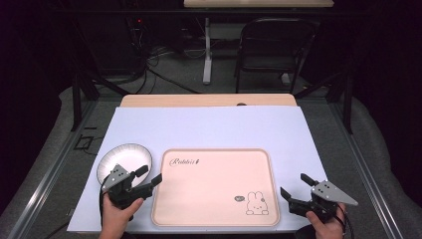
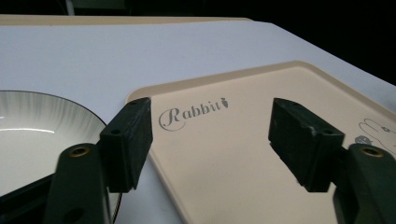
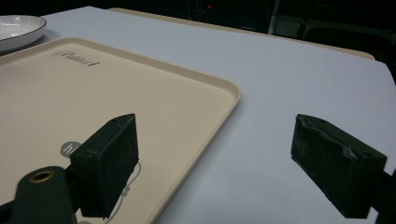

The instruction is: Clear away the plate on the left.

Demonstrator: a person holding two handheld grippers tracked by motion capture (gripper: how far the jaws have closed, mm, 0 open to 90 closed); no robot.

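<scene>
Lying flat on the white table cover point(image 1: 209, 127), the beige tray point(image 1: 215, 186) sits between our two grippers, its surface bare apart from a "Rabbit" script point(image 2: 194, 112) near one corner and a small rabbit drawing point(image 1: 256, 204) near the opposite one. Our left gripper point(image 1: 150, 180) hangs with its jaws spread wide and holding nothing; in the left gripper view the script lies in the gap between them, and the tray's corner edge runs just under the left-hand jaw. Beside that same jaw, just off the tray, we see a white plate with a dark rim point(image 1: 124, 160), close to the tray but apart from it. Our right gripper point(image 1: 293, 190) is likewise wide open and empty; in its view the tray's rim passes between the jaws, with the far jaw over bare table cover. Beyond the table stands a dark folding chair point(image 1: 273, 45).
</scene>
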